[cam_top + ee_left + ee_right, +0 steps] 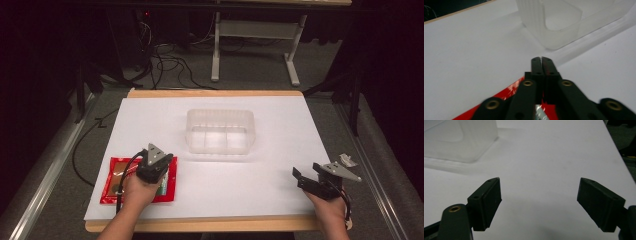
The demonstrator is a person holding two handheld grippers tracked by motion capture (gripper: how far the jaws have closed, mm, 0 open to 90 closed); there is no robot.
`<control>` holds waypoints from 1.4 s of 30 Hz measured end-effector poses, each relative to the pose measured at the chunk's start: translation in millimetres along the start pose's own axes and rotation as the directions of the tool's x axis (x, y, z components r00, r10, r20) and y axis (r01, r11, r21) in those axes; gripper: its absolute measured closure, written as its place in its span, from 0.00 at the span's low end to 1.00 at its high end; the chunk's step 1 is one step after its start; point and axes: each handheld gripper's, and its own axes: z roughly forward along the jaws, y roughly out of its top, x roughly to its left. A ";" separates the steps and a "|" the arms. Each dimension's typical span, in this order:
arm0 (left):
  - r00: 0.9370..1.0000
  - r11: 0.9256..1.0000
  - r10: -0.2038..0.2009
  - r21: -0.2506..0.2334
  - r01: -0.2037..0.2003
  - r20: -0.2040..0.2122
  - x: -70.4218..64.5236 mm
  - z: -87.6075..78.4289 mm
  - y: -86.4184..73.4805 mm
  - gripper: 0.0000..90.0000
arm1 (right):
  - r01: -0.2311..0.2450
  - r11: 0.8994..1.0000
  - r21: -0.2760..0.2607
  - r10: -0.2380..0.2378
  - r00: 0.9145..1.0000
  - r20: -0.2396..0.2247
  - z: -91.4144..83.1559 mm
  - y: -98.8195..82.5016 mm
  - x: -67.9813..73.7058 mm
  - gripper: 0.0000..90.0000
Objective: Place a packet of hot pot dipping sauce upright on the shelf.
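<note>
The left claw (156, 165) sits directly over the red packet (112, 172), which lies flat on the counter (280, 145) near its front left corner. In the left gripper view the two jaws stand together with only a hairline between the tips, and red packet (509, 92) shows under and beside them — a thin edge of it may be pinched, but I cannot tell that for sure. The packet's long axis appears to run roughly across the counter, side to side, and its far right corner is the part under the claw.

From the packet, the clear bin (220, 131) lies farther back and to the right, near the middle of the counter; the left claw points toward it, with the bin's near wall (554, 27) straight ahead in its own view. Bare counter lies between packet and bin — nothing stands in the way.

The right claw (307, 177) hovers well to the right of the packet, jaws wide apart and holding nothing. The left hand (135, 192) is plainly the nearer one, so any lift of the packet toward the bin would fall to it.
</note>
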 end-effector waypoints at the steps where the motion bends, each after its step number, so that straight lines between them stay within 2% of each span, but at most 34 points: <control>1: 1.000 1.000 -0.004 -0.003 0.004 -0.006 2.7 -5.4 -0.2 0.92 | 0.010 1.000 -0.001 -0.010 1.000 -0.009 4.5 2.8 3.2 0.22; 4: 1.000 1.000 -0.013 0.002 0.013 -0.013 8.8 -21.8 -3.4 0.76 | 0.034 0.999 -0.004 -0.034 0.999 -0.039 19.2 12.1 13.8 0.22; 5: 1.000 1.000 0.006 0.024 -0.005 -0.005 11.4 -32.1 -8.6 0.63 | 0.046 0.999 -0.005 -0.046 0.997 -0.062 29.8 18.6 21.6 0.22; 6: 1.000 1.000 0.006 0.024 -0.005 -0.005 11.4 -32.1 -8.6 0.58 | 0.046 0.999 -0.005 -0.046 0.997 -0.062 29.8 18.6 21.6 0.22; 7: 1.000 0.999 0.007 0.034 -0.007 -0.008 11.9 -36.2 -11.7 0.58 | 0.055 0.998 -0.006 -0.055 0.996 -0.075 35.4 21.8 25.4 0.22; 8: 1.000 0.998 0.007 0.066 -0.007 0.003 12.2 -44.2 -17.0 0.46 | 0.068 0.998 -0.002 -0.068 0.993 -0.097 46.5 28.5 33.7 0.22; 9: 1.000 0.998 0.007 0.066 -0.007 0.003 12.2 -44.2 -17.0 0.42 | 0.068 0.998 -0.002 -0.068 0.993 -0.097 46.5 28.5 33.7 0.22; 11: 1.000 0.994 0.006 0.108 -0.007 0.006 9.3 -50.3 -21.8 0.40 | 0.063 0.998 -0.002 -0.062 0.992 -0.107 53.4 32.9 39.1 0.22; 12: 1.000 0.991 0.023 0.131 -0.024 0.007 5.4 -54.4 -23.5 0.36 | 0.061 0.998 -0.001 -0.060 0.992 -0.110 56.4 35.1 41.2 0.22; 14: 0.999 0.989 0.045 0.144 -0.046 0.011 -2.4 -59.0 -25.1 0.32 | 0.060 0.998 -0.010 -0.061 0.990 -0.124 61.4 38.5 45.0 0.23; 17: 0.999 0.982 0.042 0.184 -0.047 0.031 -18.9 -62.6 -27.5 0.25 | 0.072 0.997 -0.015 -0.073 0.989 -0.130 61.6 40.2 48.0 0.23; 19: 0.998 0.978 0.050 0.203 -0.057 0.041 -27.1 -62.0 -32.7 0.22 | 0.056 0.998 -0.020 -0.058 0.990 -0.131 58.5 40.2 47.0 0.23; 21: 0.996 0.970 0.079 0.226 -0.089 0.050 -33.4 -61.9 -43.9 0.21 | 0.049 0.999 -0.022 -0.052 0.991 -0.126 56.9 39.9 46.0 0.23; 22: 0.991 0.965 0.127 0.228 -0.132 0.038 -33.4 -62.7 -52.1 0.19 | 0.047 0.999 -0.023 -0.049 0.991 -0.124 53.9 38.4 42.5 0.23; 23: 0.987 0.964 0.159 0.214 -0.161 0.024 -31.8 -63.9 -60.5 0.20 | 0.052 0.998 -0.021 -0.054 0.991 -0.120 52.7 37.4 40.2 0.23; 24: 0.986 0.964 0.169 0.206 -0.167 0.010 -27.8 -65.4 -67.1 0.21 | 0.046 0.999 -0.021 -0.048 0.993 -0.112 51.5 36.0 38.1 0.23; 25: 0.990 0.965 0.142 0.223 -0.138 -0.003 -24.7 -64.5 -69.8 0.21 | 0.046 0.999 -0.021 -0.048 0.993 -0.112 51.5 36.0 38.1 0.23; 26: 0.992 0.965 0.125 0.234 -0.121 -0.002 -24.1 -63.3 -65.8 0.21 | 0.045 0.999 -0.021 -0.047 0.993 -0.105 50.1 35.1 34.7 0.23; 27: 0.991 0.969 0.135 0.206 -0.133 0.004 -25.0 -62.6 -61.8 0.22 | 0.018 1.000 -0.022 -0.020 0.996 -0.091 46.2 34.0 28.6 0.23; 28: 0.988 0.970 0.152 0.190 -0.151 0.011 -25.0 -62.3 -59.5 0.22 | 0.018 1.000 -0.022 -0.020 0.996 -0.091 46.2 34.0 28.6 0.23; 30: 0.990 0.966 0.140 0.217 -0.142 0.024 -24.5 -59.0 -62.1 0.25 | -0.001 1.000 -0.023 -0.001 0.997 -0.076 42.5 31.8 22.2 0.24; 31: 0.989 0.961 0.148 0.231 -0.150 0.026 -24.8 -57.3 -65.8 0.25 | -0.001 1.000 -0.023 -0.001 0.997 -0.076 42.5 31.8 22.2 0.24; 34: 0.980 0.956 0.196 0.218 -0.195 0.020 -24.4 -56.8 -65.6 0.28 | -0.009 1.000 -0.023 0.008 0.997 -0.071 40.9 30.5 19.1 0.24; 35: 0.981 0.959 0.196 0.207 -0.194 0.014 -23.5 -56.2 -65.4 0.30 | -0.005 1.000 -0.025 0.003 0.998 -0.069 40.7 30.5 19.1 0.24; 37: 0.981 0.959 0.195 0.210 -0.191 0.004 -19.3 -55.8 -63.5 0.31 | -0.005 1.000 -0.021 0.004 0.998 -0.069 40.8 30.7 20.2 0.24; 39: 0.983 0.964 0.183 0.194 -0.180 0.002 -15.9 -57.8 -58.8 0.34 | 0.001 1.000 -0.024 -0.003 0.997 -0.071 42.1 31.1 20.8 0.25; 41: 0.987 0.975 0.161 0.158 -0.158 -0.007 -12.0 -61.1 -50.5 0.37 | 0.002 1.000 -0.021 -0.003 0.997 -0.073 43.2 31.5 21.7 0.25; 42: 0.988 0.977 0.155 0.150 -0.152 -0.009 -10.3 -62.6 -47.5 0.39 | 0.001 1.000 -0.019 -0.003 0.997 -0.076 44.0 31.8 22.2 0.25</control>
